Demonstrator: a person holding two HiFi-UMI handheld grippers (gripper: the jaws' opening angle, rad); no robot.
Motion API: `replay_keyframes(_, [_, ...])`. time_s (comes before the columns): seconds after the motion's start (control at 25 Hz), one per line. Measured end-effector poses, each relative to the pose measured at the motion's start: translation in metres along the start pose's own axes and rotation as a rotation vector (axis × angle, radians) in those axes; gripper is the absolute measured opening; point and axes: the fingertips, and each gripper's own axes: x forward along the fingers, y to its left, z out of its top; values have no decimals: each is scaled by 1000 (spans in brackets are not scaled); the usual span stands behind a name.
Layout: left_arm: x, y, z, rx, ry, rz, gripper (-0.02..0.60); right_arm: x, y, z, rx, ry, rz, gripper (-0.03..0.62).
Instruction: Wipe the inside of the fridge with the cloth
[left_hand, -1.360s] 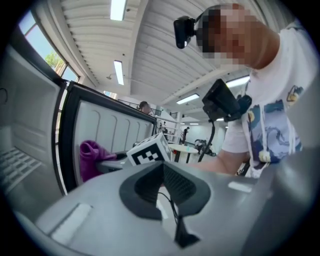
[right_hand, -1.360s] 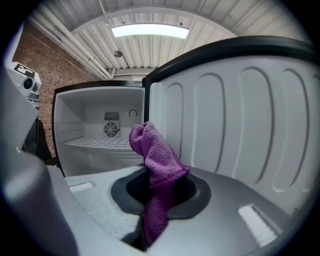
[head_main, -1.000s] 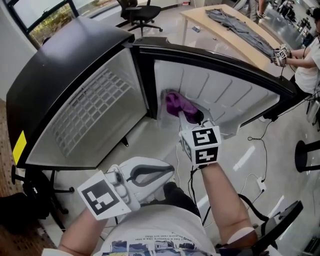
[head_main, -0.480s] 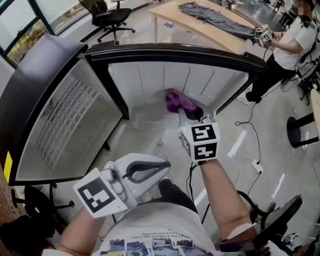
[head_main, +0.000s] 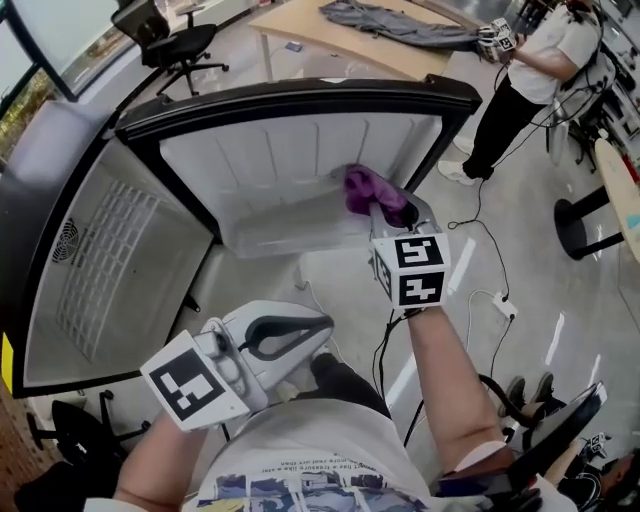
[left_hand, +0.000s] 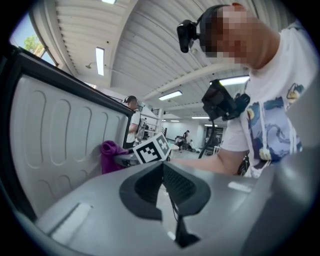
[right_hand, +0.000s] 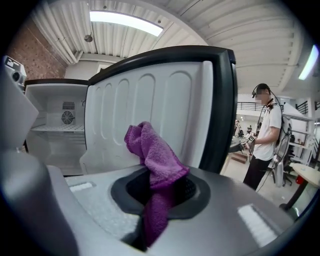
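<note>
Purple cloth (head_main: 366, 188) in right gripper (head_main: 393, 213), against ribbed white fridge panel (head_main: 285, 160).

Fridge (head_main: 105, 265) partly beyond left edge

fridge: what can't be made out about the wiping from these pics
- Head view: whether the cloth touches the door liner; the cloth and the right gripper cover that spot.
- Right gripper view: the floor of the compartment, cut off by the gripper's own body.
- All views: dirt or moisture on the liner, too small to tell.
</note>
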Motion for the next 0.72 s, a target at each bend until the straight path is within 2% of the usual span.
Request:
replay_keyframes(0.2, [4,-4,-1,4,11,-22,6,-14,-23,-7,-3,5,-62,55])
replay_keyframes(0.44, [-3,-2,-3,4,19,-14,6,-26,-38,-14,22,7,-114,55])
replay_keyframes(0.56, [-7,-3,-5,-5,25,0,6,-30,-24,-7,21,-16,-68,55])
replay_keyframes(0.72, [-14,-3,-5,-13,8,13,6,-27,22,7,6,-64,63,55])
